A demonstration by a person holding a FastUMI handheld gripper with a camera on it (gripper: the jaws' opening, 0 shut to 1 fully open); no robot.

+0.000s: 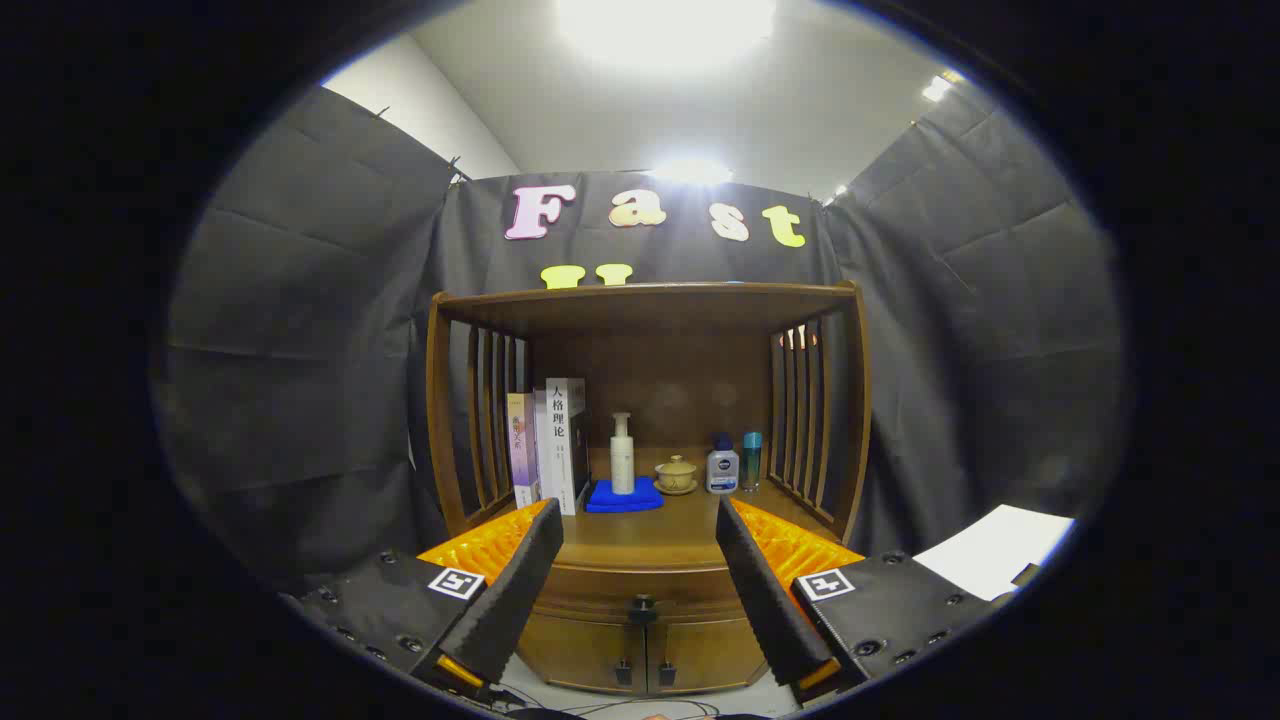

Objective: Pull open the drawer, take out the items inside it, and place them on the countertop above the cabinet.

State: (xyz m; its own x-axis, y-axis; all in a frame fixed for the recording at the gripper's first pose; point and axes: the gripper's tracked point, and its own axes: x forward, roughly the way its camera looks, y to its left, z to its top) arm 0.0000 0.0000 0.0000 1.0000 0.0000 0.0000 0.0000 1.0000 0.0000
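A brown wooden cabinet stands ahead of me against the black cloth. Its drawer (pixel 640 590) sits shut under the countertop (pixel 650 535), with a small dark knob (pixel 641 604) at its middle. My gripper (pixel 640 570) is open, its two black padded fingers (pixel 520 590) spread wide to either side of the drawer front and some way short of it. Nothing lies between them. The drawer's contents are hidden.
On the countertop stand books (pixel 550 445) at the left, a white pump bottle (pixel 622 455) on a blue cloth (pixel 624 497), a small lidded cup (pixel 676 474), and two small bottles (pixel 732 465). Slatted sides and a top shelf (pixel 645 298) enclose it. Two lower doors (pixel 640 655) sit beneath the drawer.
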